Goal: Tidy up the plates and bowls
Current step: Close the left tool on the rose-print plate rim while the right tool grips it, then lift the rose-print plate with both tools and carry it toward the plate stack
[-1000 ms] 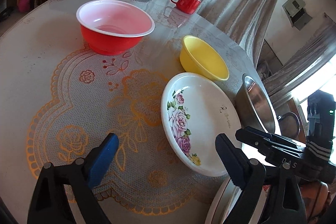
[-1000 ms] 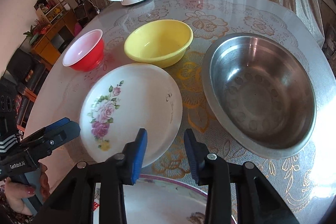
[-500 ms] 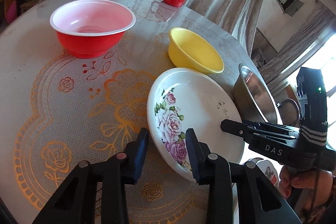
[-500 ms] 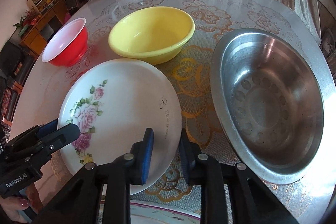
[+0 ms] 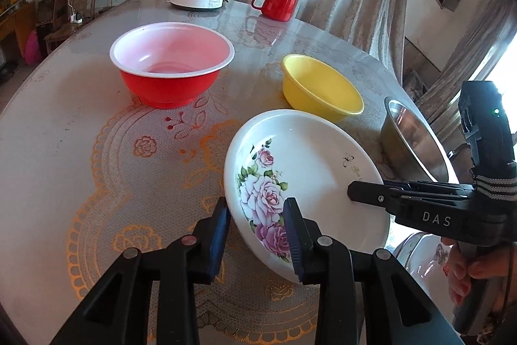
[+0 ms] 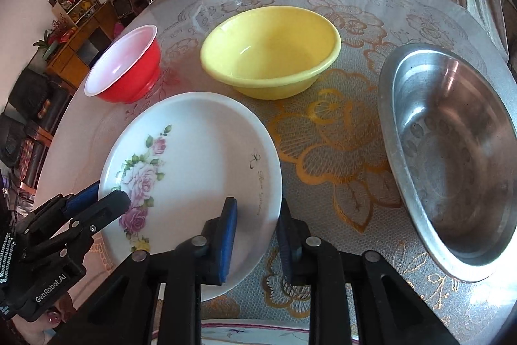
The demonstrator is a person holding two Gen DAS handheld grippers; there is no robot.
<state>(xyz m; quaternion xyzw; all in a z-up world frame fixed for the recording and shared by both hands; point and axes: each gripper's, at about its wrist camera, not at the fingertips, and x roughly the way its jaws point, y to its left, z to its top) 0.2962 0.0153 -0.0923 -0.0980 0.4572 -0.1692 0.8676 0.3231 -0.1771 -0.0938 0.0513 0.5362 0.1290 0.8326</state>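
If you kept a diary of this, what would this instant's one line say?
left gripper: fingers astride flowered plate rim | right gripper: astride opposite rim | plate: on table | red, yellow, steel bowls: untouched
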